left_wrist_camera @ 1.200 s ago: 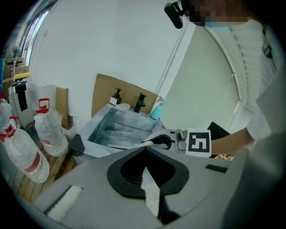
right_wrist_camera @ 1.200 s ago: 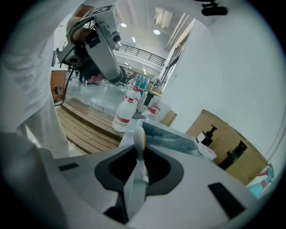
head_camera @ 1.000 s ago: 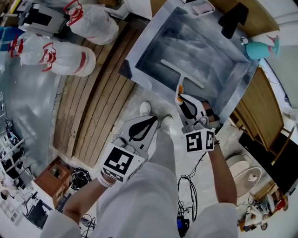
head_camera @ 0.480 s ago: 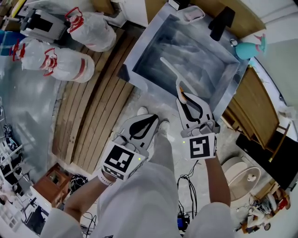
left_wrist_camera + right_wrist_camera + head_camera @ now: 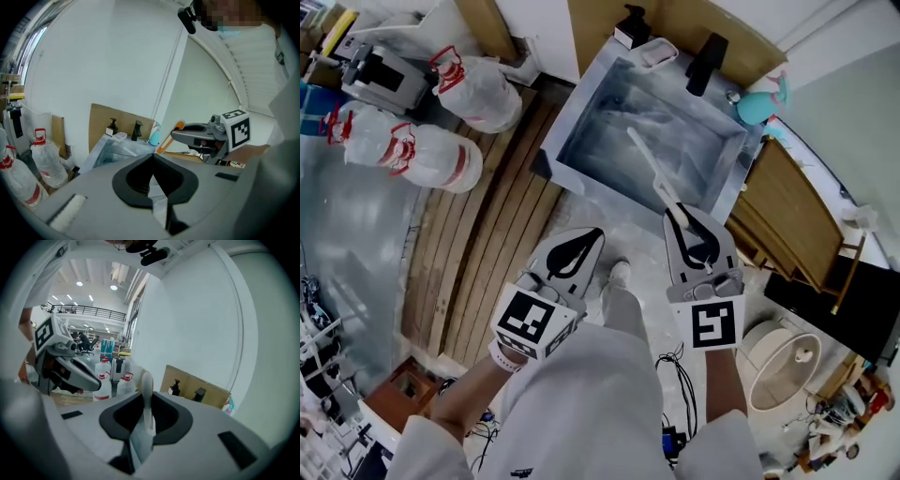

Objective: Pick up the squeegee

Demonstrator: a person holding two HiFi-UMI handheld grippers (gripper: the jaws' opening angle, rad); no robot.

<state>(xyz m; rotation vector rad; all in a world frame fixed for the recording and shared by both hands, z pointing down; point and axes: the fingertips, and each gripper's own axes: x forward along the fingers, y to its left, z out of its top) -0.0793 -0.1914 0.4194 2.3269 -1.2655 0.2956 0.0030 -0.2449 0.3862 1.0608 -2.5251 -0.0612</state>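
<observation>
The squeegee (image 5: 652,161) is white with an orange piece on its handle. It hangs in the air over the near edge of the steel sink (image 5: 572,122), its blade end pointing toward the basin. My right gripper (image 5: 682,214) is shut on the handle, which shows as a white bar (image 5: 146,397) between the jaws in the right gripper view. From the left gripper view I see the orange piece (image 5: 165,142) sticking out of the right gripper (image 5: 177,135). My left gripper (image 5: 596,234) hovers beside it on the left, its jaws together with nothing in them.
A soap dispenser (image 5: 630,23), black faucet (image 5: 708,52) and teal bottle (image 5: 755,105) stand along the sink's back. Water jugs (image 5: 441,155) lie at the left on the wooden planks (image 5: 478,244). A wooden cabinet (image 5: 787,211) and a white bin (image 5: 783,370) stand at the right.
Both grippers have risen, the right one more. The squeegee has come up out of the sink basin with the right gripper and has turned as the wrist rolled.
</observation>
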